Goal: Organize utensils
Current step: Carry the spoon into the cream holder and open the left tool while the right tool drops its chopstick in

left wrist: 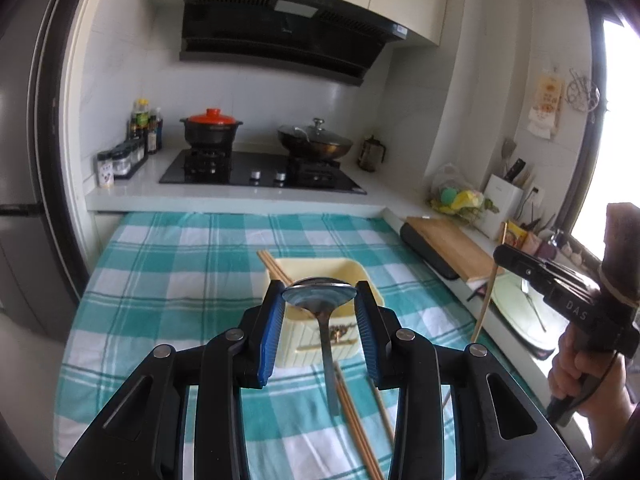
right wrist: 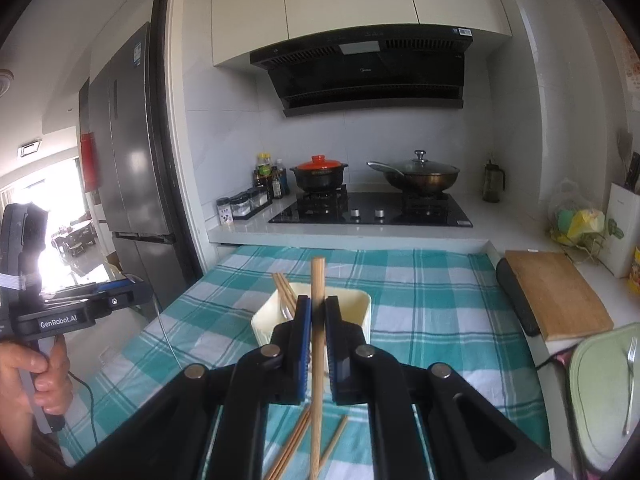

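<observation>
Right wrist: "GenRobot.AI" on left gripper (right wrist: pixel 120 296)

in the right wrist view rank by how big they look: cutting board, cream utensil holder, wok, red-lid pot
1. cutting board
2. cream utensil holder, partly hidden behind the right gripper, so its rank against the board is unsure
3. wok
4. red-lid pot
The wok and pot stand farther away, so they look smaller.

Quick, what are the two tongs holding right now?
Left tongs: shut on the metal spoon, gripped by its bowl, handle hanging down.
Right tongs: shut on one wooden chopstick, held upright.
</observation>
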